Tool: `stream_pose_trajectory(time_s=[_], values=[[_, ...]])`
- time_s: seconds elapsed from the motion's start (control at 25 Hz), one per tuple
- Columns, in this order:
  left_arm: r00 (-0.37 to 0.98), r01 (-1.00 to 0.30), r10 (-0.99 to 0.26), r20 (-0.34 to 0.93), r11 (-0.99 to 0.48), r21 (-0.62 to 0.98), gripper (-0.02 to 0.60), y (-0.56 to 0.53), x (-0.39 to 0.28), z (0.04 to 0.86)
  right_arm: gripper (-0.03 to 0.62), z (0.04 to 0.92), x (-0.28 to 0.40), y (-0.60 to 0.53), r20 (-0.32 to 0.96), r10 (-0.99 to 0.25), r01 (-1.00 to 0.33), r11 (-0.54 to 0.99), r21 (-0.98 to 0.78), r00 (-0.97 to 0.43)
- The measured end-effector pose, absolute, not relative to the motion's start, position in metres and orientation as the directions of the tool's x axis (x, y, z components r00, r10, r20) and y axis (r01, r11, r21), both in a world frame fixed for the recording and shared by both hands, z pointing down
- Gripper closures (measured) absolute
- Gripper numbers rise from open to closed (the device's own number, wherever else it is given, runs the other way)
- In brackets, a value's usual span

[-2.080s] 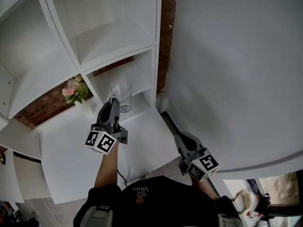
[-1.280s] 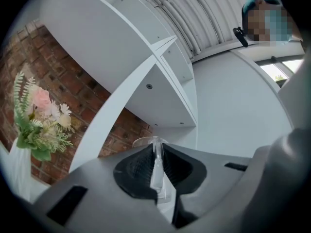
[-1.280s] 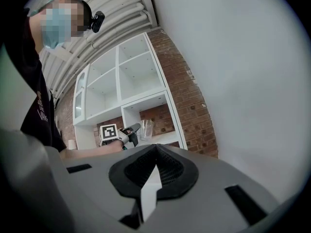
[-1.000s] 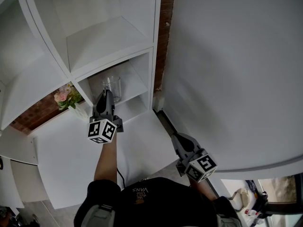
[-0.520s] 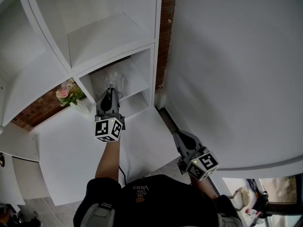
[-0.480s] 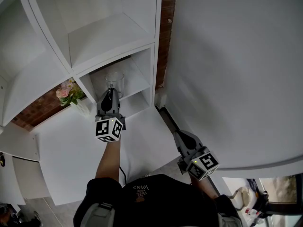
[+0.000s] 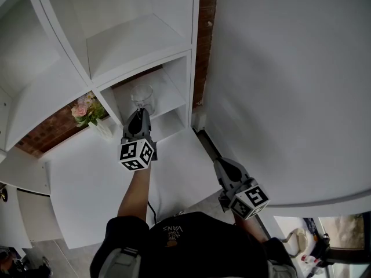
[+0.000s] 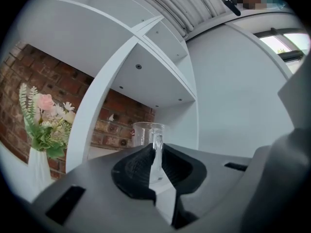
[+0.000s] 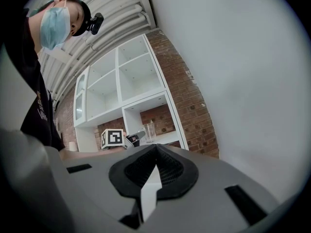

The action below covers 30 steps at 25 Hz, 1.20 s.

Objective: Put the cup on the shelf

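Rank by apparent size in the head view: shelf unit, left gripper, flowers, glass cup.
1. shelf unit, by far the largest.
2. left gripper, though it is nearer the camera, which inflates it.
3. flowers and glass cup look about alike, so they are not ranked.

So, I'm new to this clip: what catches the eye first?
A clear cup, pinched in the left gripper, inside a lower cubby of the white shelf, brick behind it. Pink flowers stand left of that cubby; the right gripper hangs shut and empty near the wall.
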<state>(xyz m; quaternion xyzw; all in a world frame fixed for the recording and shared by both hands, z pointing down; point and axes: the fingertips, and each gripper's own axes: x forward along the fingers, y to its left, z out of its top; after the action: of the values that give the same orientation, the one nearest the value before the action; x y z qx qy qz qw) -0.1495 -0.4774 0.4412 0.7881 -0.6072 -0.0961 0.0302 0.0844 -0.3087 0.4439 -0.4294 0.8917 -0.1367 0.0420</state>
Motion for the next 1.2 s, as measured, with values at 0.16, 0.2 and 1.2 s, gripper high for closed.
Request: stream_pose_trajectory(time_s=[0.16,0.2,1.2], values=[[0.241,-0.957,-0.969,-0.056,-0.246,0.154,0.549,-0.483,-0.148,0.44,0.594,0.444,0.083,-0.308,0.037,-0.775,-0.753,0.599,-0.271,-0.63],[0.24,-0.958,-0.97,-0.038,-0.243,0.149,0.549,-0.484,-0.148,0.441,0.594,0.444,0.083,-0.307,0.036,-0.775,-0.752,0.6,-0.271,-0.631],[0.304,-0.952,-0.91,0.284,-0.274,0.14,0.549,-0.532,-0.127,0.451,0.594,0.441,0.081,-0.302,0.034,-0.746,-0.722,0.63,-0.285,-0.665]])
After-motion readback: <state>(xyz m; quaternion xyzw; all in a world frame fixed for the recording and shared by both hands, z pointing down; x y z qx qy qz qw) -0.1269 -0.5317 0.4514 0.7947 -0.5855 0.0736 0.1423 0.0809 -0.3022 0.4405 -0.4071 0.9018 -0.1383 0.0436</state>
